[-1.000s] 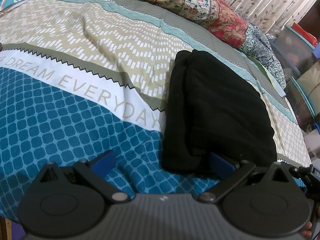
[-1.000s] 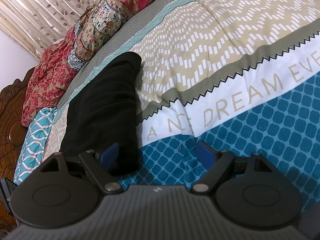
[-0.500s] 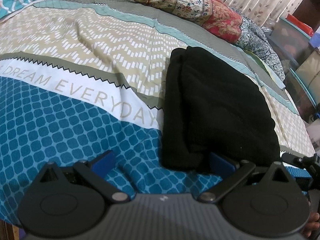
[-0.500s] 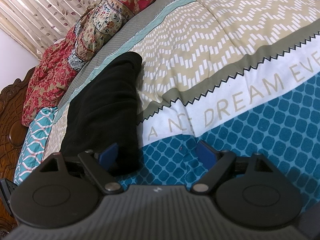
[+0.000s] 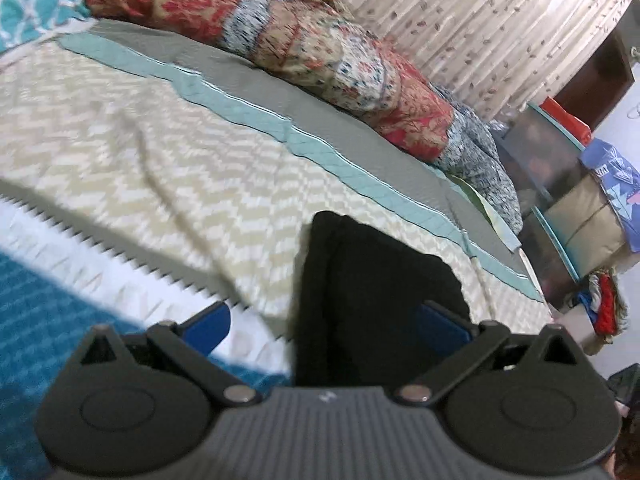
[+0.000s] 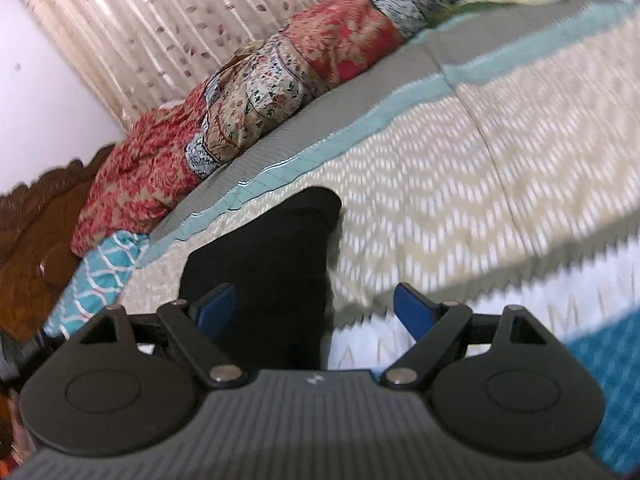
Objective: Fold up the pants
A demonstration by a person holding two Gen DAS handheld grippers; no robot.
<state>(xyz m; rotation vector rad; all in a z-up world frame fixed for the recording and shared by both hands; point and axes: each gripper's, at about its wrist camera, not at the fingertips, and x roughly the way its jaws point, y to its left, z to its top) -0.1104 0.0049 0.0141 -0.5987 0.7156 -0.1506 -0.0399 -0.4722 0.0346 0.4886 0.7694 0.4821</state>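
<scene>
The pants (image 5: 372, 280) are seen as thick black cloth, matt and slightly fuzzy, laid on a printed bedspread (image 5: 160, 168) of soft, faintly creased fabric. Each gripper body is made of matt dark plastic with a ribbed top, small shiny metal pivot pins, and smooth blue pads (image 6: 412, 312). A carved headboard (image 6: 36, 240) of glossy brown wood and a thin, sheeny pleated curtain (image 5: 460, 20) are shown behind floral cloth pillows (image 6: 248, 108).

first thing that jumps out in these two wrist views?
The black pants, folded into a compact bundle, lie dark against the pale zigzag band of the bedspread. The left gripper and right gripper both stand open in front of the bundle, nothing held. Behind, a red floral quilt runs along the bed's far edge under the curtain.
</scene>
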